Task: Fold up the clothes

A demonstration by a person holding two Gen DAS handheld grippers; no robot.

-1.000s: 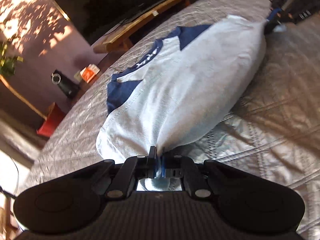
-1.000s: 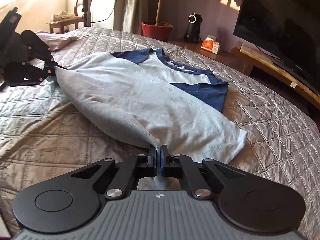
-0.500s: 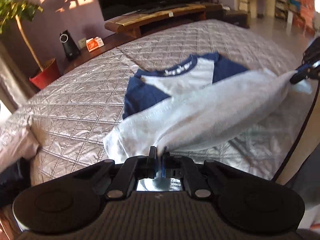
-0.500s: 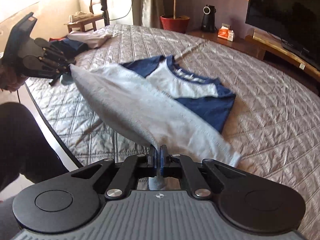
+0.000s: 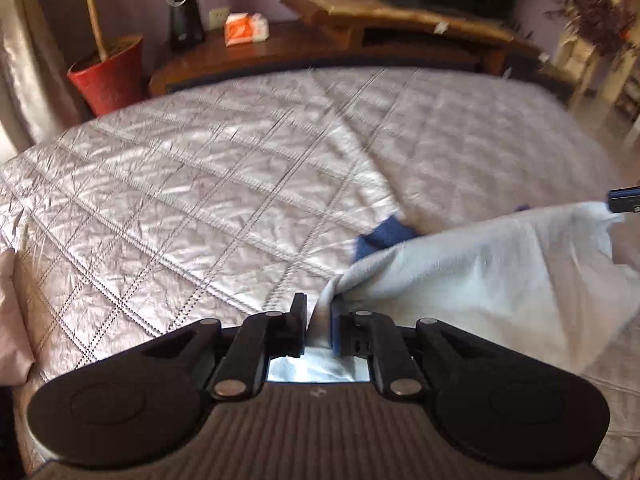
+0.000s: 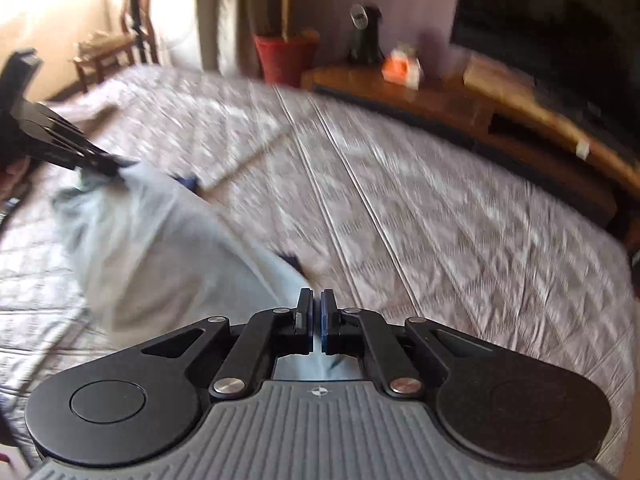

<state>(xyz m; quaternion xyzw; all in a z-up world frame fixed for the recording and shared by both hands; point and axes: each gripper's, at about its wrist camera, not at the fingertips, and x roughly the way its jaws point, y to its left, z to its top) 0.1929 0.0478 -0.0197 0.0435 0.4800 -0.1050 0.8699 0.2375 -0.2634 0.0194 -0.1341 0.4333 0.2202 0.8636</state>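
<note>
The T-shirt (image 5: pixel 480 280), pale grey jersey w/ navy sleeves and collar trim, is held stretched between both grippers over the near edge of the bed (image 5: pixel 200 184), most of its body draped toward the near right corner. Only a small navy patch (image 5: pixel 384 236) is seen past the grey fold; the rest of the garment's lower layers can't be made out through blur.

Left gripper (image 5: pixel 318 328): jaws have just been opening, now slightly spread, w/ a bunched corner of grey cloth between them, lying against the blue pad; a firm pinch is no longer shown. Right gripper (image 6: pixel 316 320): pressed together on the opposite corner, cloth seen passing below the pads.

Handling, as judged: fabric is light, soft, limp, w/ no stiffness, so it sags and creases between holds. Corners or hem edges are best taken, both layers pinched together, and kept taut so the fold lands flat. Slip risk is low-ish on knit cotton but real once a jaw loosens.

Bedspread is quilted, satiny, silver-grey, diamond-stitched, crinkled; likely slick, so the shirt may slide when dragged. Beyond the far edge: red plant pot (image 5: pixel 108 76), wooden TV bench (image 5: pixel 400 20), orange-white box (image 5: pixel 244 30).
</note>
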